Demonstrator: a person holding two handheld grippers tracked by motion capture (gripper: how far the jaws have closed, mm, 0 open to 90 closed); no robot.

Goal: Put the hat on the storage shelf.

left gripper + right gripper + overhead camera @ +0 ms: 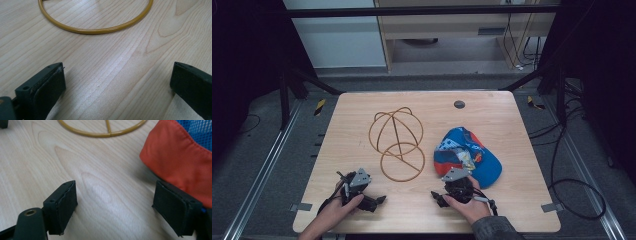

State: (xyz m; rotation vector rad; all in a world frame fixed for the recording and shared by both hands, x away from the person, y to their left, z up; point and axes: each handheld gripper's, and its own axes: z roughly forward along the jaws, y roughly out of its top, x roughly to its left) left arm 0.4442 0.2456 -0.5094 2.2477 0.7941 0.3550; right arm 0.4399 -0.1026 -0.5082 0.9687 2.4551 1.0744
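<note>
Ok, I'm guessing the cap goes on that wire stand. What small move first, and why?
Probably ease the right gripper forward and rightward onto the cap's orange edge: its jaws stand open and empty, with that edge just beside one jaw. The wire stand sits apart.

On my feed the light wooden table (362, 210) carries a yellow wire frame (396, 142) at centre and a blue-and-orange cap (467, 156) lying just right of it.

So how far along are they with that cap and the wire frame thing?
Nothing looks done yet. The blue and orange cap lies crumpled on the table, beside the wire frame, not on it. Both the left gripper and the right gripper rest open and empty on the wood. Everything is left; the goal itself is a guess.
</note>
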